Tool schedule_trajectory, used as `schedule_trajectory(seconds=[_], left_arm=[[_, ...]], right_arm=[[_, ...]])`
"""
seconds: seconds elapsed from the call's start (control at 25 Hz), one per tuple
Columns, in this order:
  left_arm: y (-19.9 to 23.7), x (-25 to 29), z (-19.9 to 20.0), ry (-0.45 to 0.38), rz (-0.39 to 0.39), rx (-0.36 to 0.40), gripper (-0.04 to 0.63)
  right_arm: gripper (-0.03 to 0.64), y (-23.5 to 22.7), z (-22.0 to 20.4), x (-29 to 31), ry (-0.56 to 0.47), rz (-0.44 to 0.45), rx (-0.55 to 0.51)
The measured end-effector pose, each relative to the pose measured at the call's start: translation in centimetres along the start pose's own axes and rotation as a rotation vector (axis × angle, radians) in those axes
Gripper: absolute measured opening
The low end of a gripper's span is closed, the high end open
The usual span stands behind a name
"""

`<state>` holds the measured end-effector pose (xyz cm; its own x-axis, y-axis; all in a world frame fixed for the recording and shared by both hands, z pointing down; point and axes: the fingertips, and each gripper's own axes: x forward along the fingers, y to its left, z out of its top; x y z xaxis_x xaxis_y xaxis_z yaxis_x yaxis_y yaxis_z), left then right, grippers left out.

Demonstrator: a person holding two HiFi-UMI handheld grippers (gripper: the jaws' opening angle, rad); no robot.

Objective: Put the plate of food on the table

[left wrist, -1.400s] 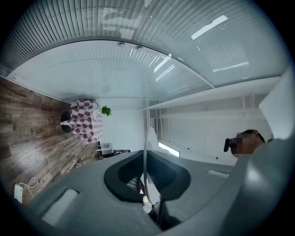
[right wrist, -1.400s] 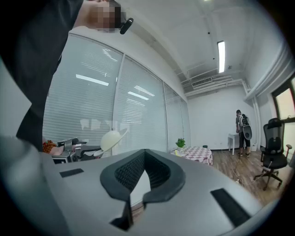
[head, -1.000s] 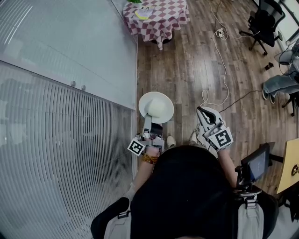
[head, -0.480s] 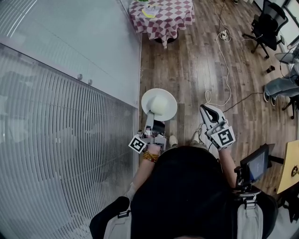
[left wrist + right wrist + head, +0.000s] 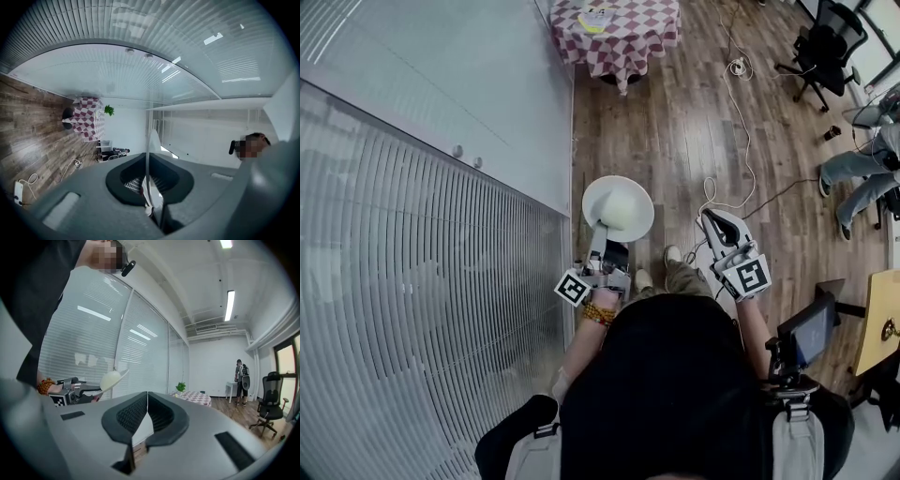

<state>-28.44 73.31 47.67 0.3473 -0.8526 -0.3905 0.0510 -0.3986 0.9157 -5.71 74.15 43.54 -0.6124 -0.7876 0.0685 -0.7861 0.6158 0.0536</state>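
**Left gripper.** The left gripper [image 5: 602, 234] holds the plate [image 5: 619, 208] by its near rim. In the left gripper view the rim stands edge-on between the 2 fingers, which are clamped on it.

**Plate.** The plate is white and carries 1 pale mound of food [image 5: 625, 214]. It is held in the air above the wooden floor [image 5: 694, 141], just beside the glass wall with blinds [image 5: 422, 234].

**Right gripper.** The right gripper [image 5: 713, 221] is at the plate's right, apart from it. Its 2 fingers are pressed together with nothing between them.

**Tabletop.** The tabletop with the red-and-white checked cloth [image 5: 614, 33] is well apart from the plate, at the far end of the room. A yellowish item [image 5: 592, 21] lies on it.

**Surroundings.** A white cable [image 5: 741, 112] trails across the floor. An office chair [image 5: 825, 47] stands at the far right.
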Motion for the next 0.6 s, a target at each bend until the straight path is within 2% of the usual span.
schedule_trajectory(seconds=[0.36, 0.6], left_arm=[[1.3, 3.7, 0.3, 0.005, 0.008, -0.007, 0.018], [2.5, 3.8, -0.7, -0.006, -0.006, 0.038, 0.018]], right_arm=[[0.012, -3.8, 0.6, 2.6, 0.026, -0.039, 0.024], [0.012, -5.2, -1.8, 3.2, -0.035, 0.01, 0.022]])
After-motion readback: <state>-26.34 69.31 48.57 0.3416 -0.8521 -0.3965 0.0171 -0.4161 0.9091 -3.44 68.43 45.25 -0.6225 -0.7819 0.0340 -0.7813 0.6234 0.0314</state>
